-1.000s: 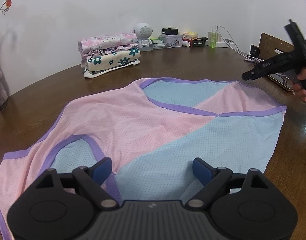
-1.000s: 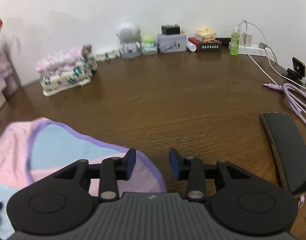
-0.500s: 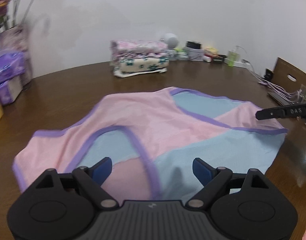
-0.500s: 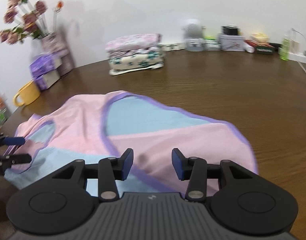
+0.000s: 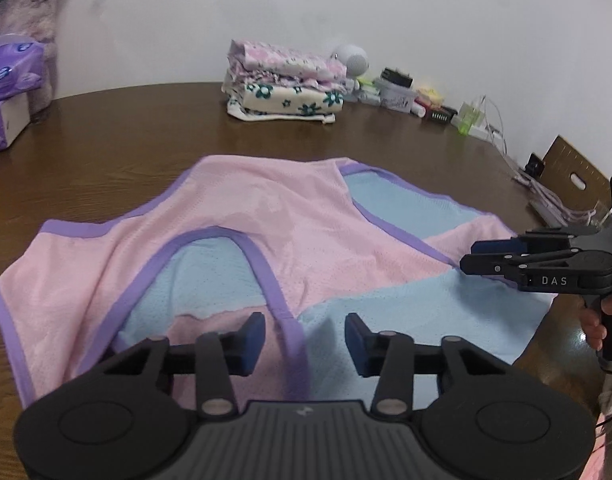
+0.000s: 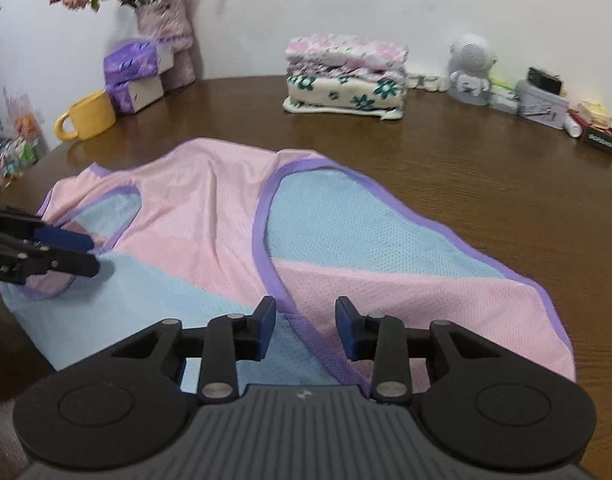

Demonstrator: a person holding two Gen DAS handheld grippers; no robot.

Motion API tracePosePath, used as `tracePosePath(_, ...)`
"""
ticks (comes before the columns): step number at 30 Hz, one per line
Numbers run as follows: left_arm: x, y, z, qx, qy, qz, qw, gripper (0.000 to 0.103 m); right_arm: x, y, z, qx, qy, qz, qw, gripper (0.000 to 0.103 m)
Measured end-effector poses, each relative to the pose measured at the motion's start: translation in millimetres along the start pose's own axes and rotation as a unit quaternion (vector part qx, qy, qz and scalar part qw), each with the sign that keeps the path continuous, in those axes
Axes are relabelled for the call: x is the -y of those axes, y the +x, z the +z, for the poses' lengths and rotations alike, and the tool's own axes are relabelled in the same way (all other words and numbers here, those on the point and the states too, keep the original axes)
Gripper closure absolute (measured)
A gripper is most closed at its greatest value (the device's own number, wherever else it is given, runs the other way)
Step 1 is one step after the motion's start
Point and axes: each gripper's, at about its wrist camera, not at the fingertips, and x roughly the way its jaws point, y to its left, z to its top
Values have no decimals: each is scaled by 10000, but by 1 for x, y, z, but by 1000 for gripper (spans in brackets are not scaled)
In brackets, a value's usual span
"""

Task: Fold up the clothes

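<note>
Two grippers hang over one pink and blue mesh vest [image 5: 266, 240] that lies spread on a brown wooden table [image 5: 126, 128]. Starting at the left of the right wrist view, a yellow mug [image 6: 88, 118] stands near the table edge, with purple tissue packs [image 6: 134, 72] and a vase of dried flowers [image 6: 166, 28] just behind it by the white wall. Below these, the left gripper [image 6: 92, 254] reaches in from the left edge, its blue-padded fingers [image 6: 66, 238] parted, over the smaller armhole of the vest, whose purple trim [image 6: 266, 248] also borders the wider opening toward the middle. In its own view the left gripper [image 5: 304, 338] shows its fingers spread, with a strip of that purple trim running between them; whether the pads touch the cloth I cannot tell. Further back, near the wall, sits a stack of folded floral clothes [image 6: 345, 80], well apart from the vest. In the middle foreground the right gripper [image 6: 305, 330] holds its fingers apart above the point where the trim meets the near hem. To the right of the stack stand a small white robot figure [image 6: 471, 68] and a row of little boxes and tins [image 6: 541, 100] along the wall. In the left wrist view the right gripper [image 5: 471, 258] comes in from the right, held by a hand [image 5: 597, 320], over the vest's right edge.
</note>
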Motion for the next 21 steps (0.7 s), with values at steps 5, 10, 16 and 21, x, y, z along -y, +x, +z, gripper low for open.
tracePosePath(5,5,6,2,-130,182,203,9995,84,-6,4,0,-148,-295,152,9993,76)
tracePosePath(10,11,5,3,-174,470,309,9983,98,-10,3,2,-241,-447,278,9983,98)
tracePosePath(16,23,-13,0,-32,847,282,9960,98,-7,-24,8,-37,-250,623,9977,98)
tracePosePath(21,29,-47,-6,78,942,65,9955,98,-11,-58,3,97,-139,917,9956,98)
